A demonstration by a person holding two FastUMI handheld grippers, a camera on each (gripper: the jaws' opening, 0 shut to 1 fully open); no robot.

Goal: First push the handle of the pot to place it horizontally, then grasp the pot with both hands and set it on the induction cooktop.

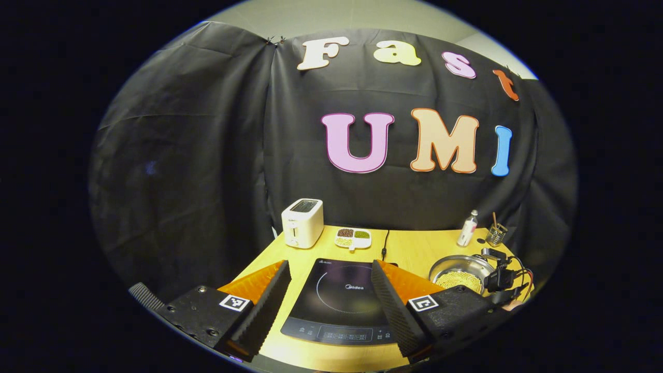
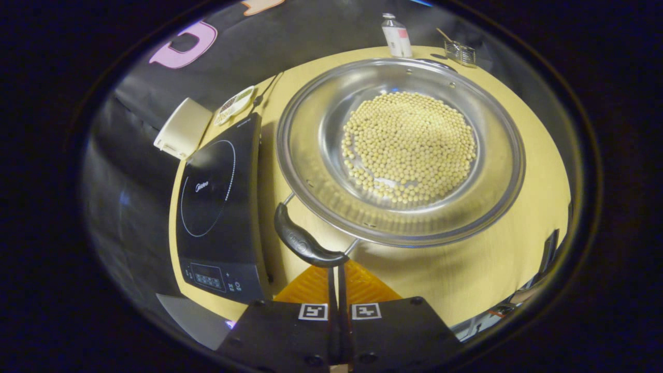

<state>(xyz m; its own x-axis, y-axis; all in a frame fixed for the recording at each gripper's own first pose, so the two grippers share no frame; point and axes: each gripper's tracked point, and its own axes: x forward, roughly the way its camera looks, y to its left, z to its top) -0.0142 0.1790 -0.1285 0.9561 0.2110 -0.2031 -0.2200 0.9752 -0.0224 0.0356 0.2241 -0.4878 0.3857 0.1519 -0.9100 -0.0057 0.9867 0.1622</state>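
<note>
A steel pot (image 2: 316, 176) holding yellow beans (image 2: 409, 145) stands on the wooden table, right of the black induction cooktop (image 2: 217, 191). Its black handle (image 2: 303, 241) lies at the pot's near left rim, slanting toward the cooktop. My right gripper (image 2: 336, 267) is shut with nothing between its fingers, and its tips touch the handle's near end. In the left gripper view, my left gripper (image 1: 330, 267) hangs open above the cooktop (image 1: 336, 295), holding nothing. Farther right sits the pot (image 1: 458, 269), with the right gripper (image 1: 500, 277) over its right side.
A white toaster (image 1: 302, 223) and a divided dish of grains (image 1: 353, 238) stand behind the cooktop, beside a black cable (image 1: 385, 243). A small bottle (image 1: 467, 229) and a wire holder (image 1: 496, 234) sit at the back right. The table's front edge is near.
</note>
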